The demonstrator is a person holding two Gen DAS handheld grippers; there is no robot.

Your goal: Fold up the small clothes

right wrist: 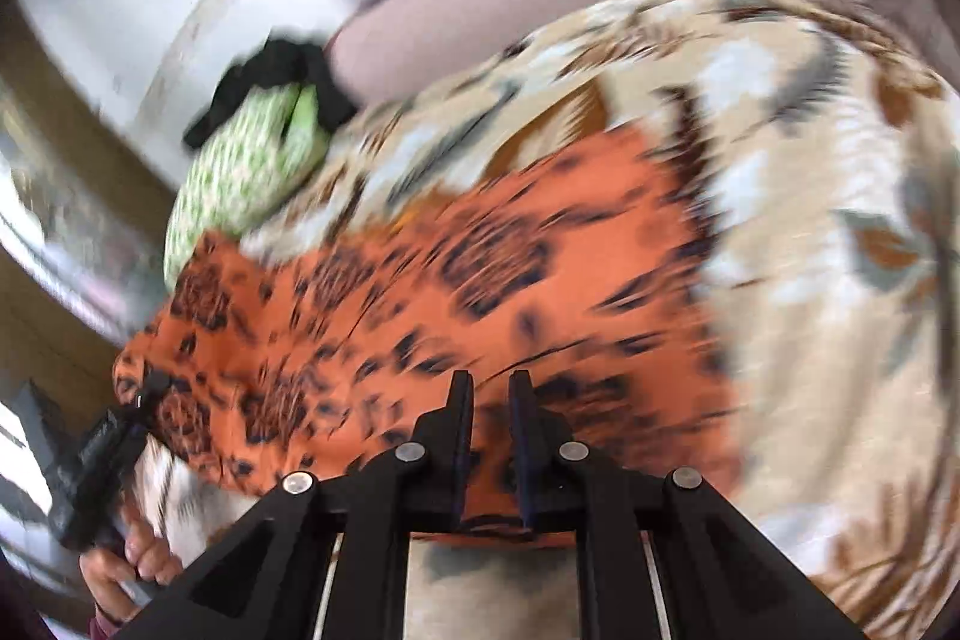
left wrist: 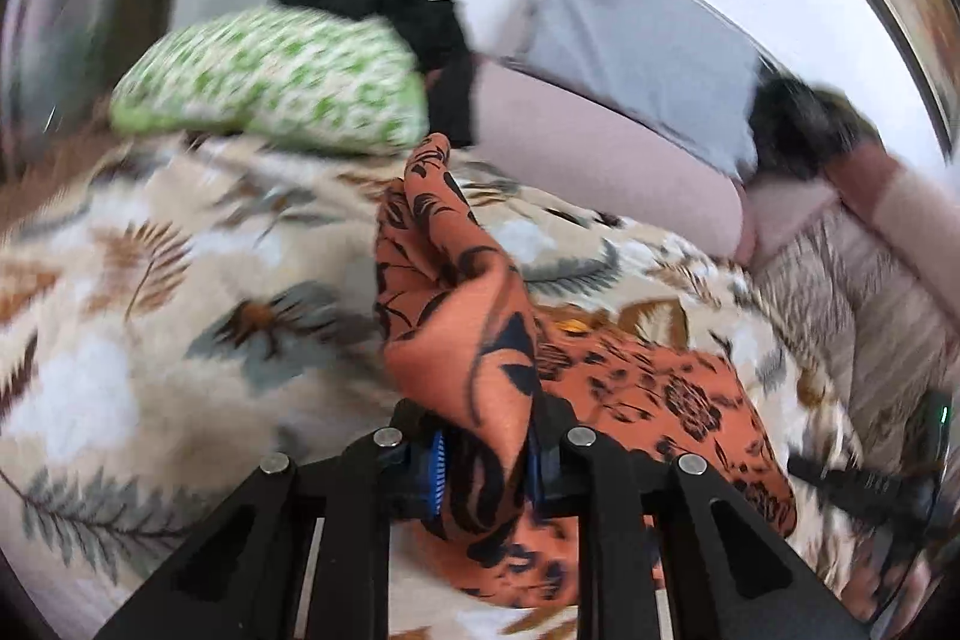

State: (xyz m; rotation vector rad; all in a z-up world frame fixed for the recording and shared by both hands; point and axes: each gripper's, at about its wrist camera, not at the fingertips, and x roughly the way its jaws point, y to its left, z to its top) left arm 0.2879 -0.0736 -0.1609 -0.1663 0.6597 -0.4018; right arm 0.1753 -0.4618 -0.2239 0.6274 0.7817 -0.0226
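Orange cloth with a black flower print (left wrist: 480,340) is the nearest thing in both wrist views. In the left wrist view the left gripper (left wrist: 483,466) has its fingers (left wrist: 437,466) clamped on a bunched fold of that cloth, which rises from between the blue pads in a tall ridge while the rest trails off to the right across the bed. In the right wrist view the right gripper (right wrist: 492,436) has its fingers (right wrist: 461,430) drawn nearly together over the near edge of the same cloth (right wrist: 420,292); motion blur hides whether fabric is pinched between them. The cloth lies spread on a cream bedspread with a leaf and flower pattern (left wrist: 150,280). At the lower left of the right wrist view a hand (right wrist: 129,562) holds the other gripper's handle. Farther back, a green-and-white patterned bundle (left wrist: 270,82) rests on the bed, with a black garment (left wrist: 384,10) just behind it. A pale pink pillow (left wrist: 600,142) and a grey one (left wrist: 630,34) lie beyond.
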